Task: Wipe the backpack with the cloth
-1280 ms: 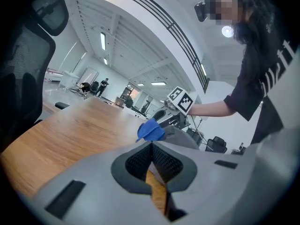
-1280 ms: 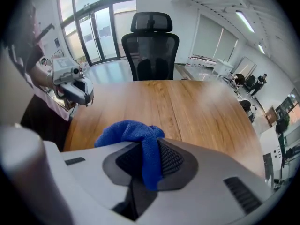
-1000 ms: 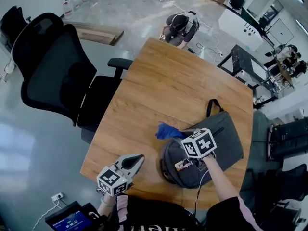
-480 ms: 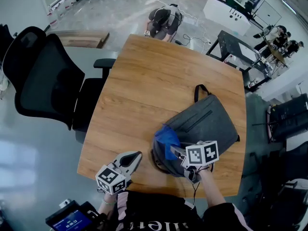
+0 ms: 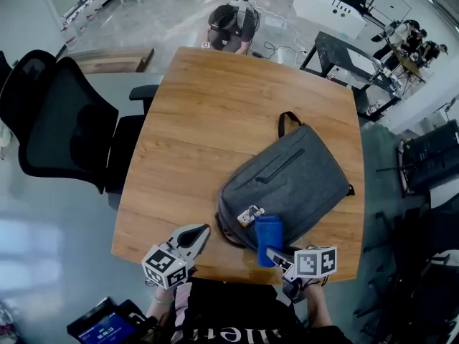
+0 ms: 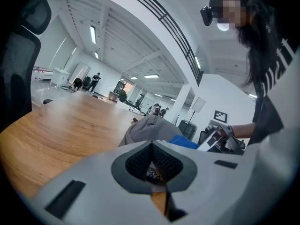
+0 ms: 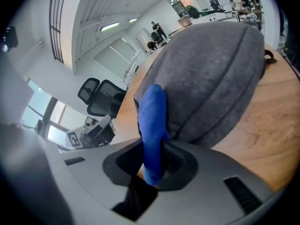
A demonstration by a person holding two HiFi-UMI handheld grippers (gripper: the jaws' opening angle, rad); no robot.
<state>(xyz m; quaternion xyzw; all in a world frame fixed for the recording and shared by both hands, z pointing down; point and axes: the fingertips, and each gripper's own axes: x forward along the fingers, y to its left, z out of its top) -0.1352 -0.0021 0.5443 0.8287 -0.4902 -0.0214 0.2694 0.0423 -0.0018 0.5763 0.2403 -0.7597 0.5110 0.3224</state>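
A grey backpack [image 5: 294, 181] lies flat on the wooden table [image 5: 215, 113], its black handle pointing away from me. My right gripper [image 5: 278, 255] is shut on a folded blue cloth [image 5: 268, 239] that rests against the backpack's near end. In the right gripper view the cloth [image 7: 153, 125] stands up between the jaws against the grey backpack [image 7: 211, 74]. My left gripper [image 5: 192, 236] hovers at the table's near left edge, shut and empty; in its own view the backpack [image 6: 150, 128] and cloth [image 6: 183, 142] lie ahead.
A black office chair [image 5: 64, 120] stands left of the table. A dark rack [image 5: 348, 67] and a white desk [image 5: 330, 6] stand beyond the far right corner. A person crouches on the floor [image 5: 233, 24] past the table's far edge.
My right gripper has dragged the blue cloth from the backpack's left side, across its near end, toward me and to the right. The left gripper has stayed at the table's edge.
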